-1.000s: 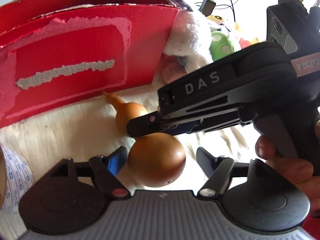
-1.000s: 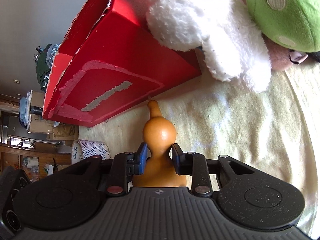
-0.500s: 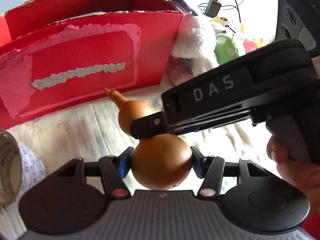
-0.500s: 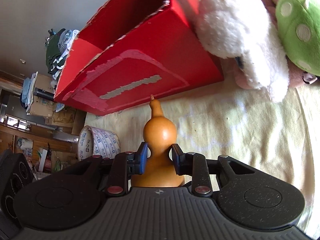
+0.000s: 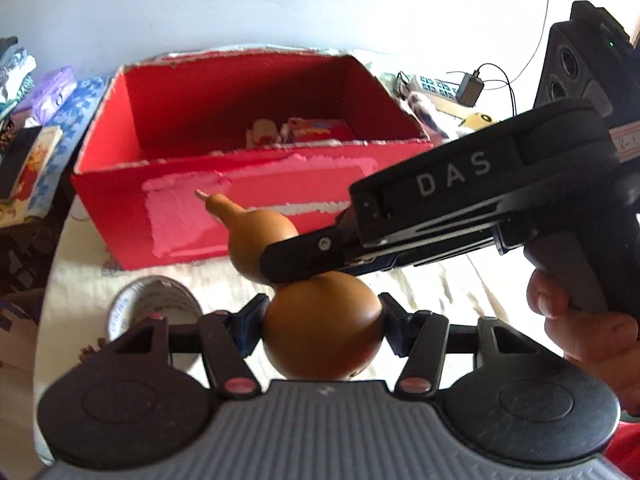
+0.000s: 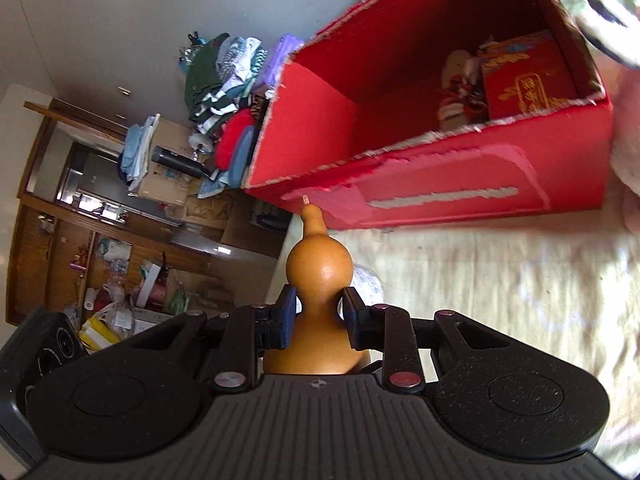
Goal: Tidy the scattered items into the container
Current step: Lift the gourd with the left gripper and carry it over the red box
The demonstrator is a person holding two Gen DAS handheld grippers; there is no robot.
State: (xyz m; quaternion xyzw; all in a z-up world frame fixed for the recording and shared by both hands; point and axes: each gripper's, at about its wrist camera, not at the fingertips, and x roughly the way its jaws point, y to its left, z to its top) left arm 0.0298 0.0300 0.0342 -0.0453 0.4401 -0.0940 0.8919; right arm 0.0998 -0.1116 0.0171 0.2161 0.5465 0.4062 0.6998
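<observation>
While both grippers clamp it | gourd (image 5: 320,320) long axis, stem toward red box (image 5: 256,208)

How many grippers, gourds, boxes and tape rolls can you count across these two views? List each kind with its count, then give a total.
Grippers: 2 (left gripper, right gripper)
Gourd: 1
Box: 1
Tape roll: 1
Total: 5
</observation>
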